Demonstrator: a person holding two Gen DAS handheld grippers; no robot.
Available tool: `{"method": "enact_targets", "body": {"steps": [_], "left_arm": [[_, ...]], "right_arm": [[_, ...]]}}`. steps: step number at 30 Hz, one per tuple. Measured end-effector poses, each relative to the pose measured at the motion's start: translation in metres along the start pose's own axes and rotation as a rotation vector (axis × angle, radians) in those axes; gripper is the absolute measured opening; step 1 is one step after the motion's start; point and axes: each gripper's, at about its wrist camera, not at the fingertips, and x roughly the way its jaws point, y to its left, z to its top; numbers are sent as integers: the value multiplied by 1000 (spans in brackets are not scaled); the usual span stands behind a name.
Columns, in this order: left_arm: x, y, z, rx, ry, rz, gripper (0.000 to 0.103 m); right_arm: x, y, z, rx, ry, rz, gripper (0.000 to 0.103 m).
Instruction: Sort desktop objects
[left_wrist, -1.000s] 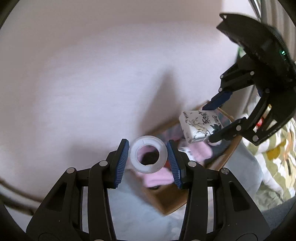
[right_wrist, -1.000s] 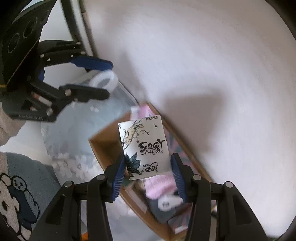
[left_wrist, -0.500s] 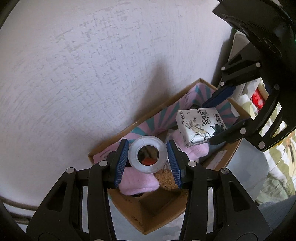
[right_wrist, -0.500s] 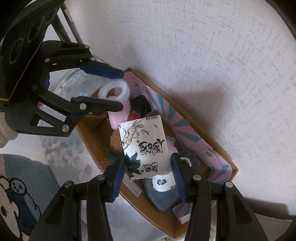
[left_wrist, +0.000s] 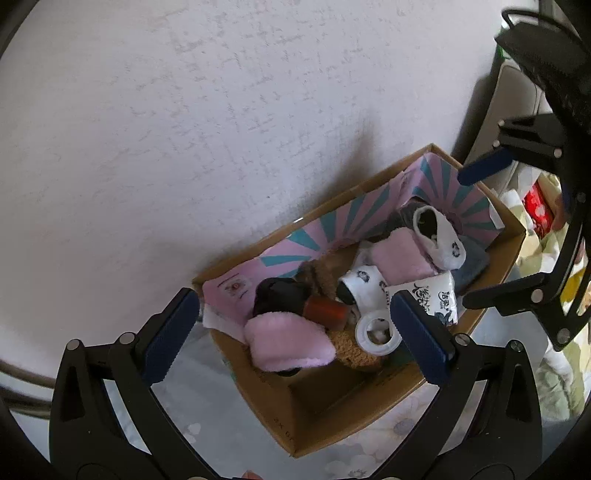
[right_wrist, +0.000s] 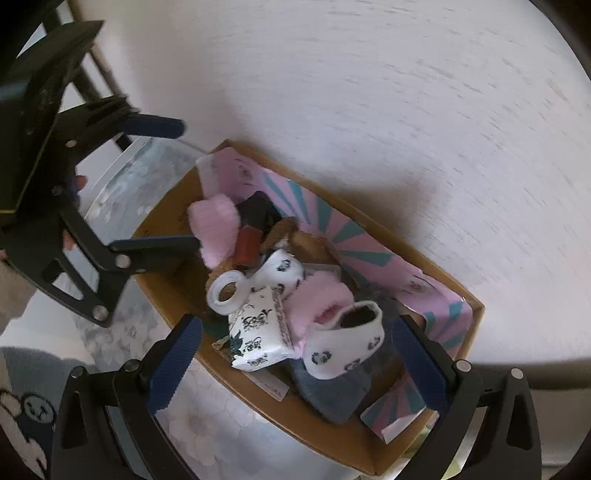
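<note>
Your left gripper (left_wrist: 295, 332) and right gripper (right_wrist: 295, 354) gape wide, empty, above the cardboard box (left_wrist: 369, 417) against the wall. One tape ring (left_wrist: 377, 333) and one tissue pack (right_wrist: 258, 332) lie inside, touching, between your fingers.

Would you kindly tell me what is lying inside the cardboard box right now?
The cardboard box holds a tape ring, tissue pack, pink fluffy pieces, patterned white socks, a grey cloth and a reddish cylinder. Whatever lies beneath them is covered.

Left tool (left_wrist: 295, 332) and right tool (right_wrist: 295, 354) gape wide, empty.
</note>
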Motion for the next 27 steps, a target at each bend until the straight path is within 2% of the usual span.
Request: {"method": "enact_targets", "body": {"steps": [4,10,14,18,19,23,27], "left_arm": [[-30,13,-1,-9,-15,10,103],[-69,22,-3,-56,-34,54,103],[-99,37,-6,-150,-54,54,103],[-139,51,-15,-260,-112,88,103],[-147,54,-17,-282,-123,97,103],[-182,65,-32,-371,-167,172,103],[-210,71,-53,-449,-205,242,103]], "right_arm": [[2,0,-2,42,1,-9,102],[-16,6,-4,106,-21,-66,102],[-35,19,-3,188,-51,-145,102],[-65,45,-5,275,-111,-249,102],[-72,50,-6,296,-131,-251,102],[-99,71,-16,389,-213,-261,102],[-115,91,-24,443,-266,-325,102]]}}
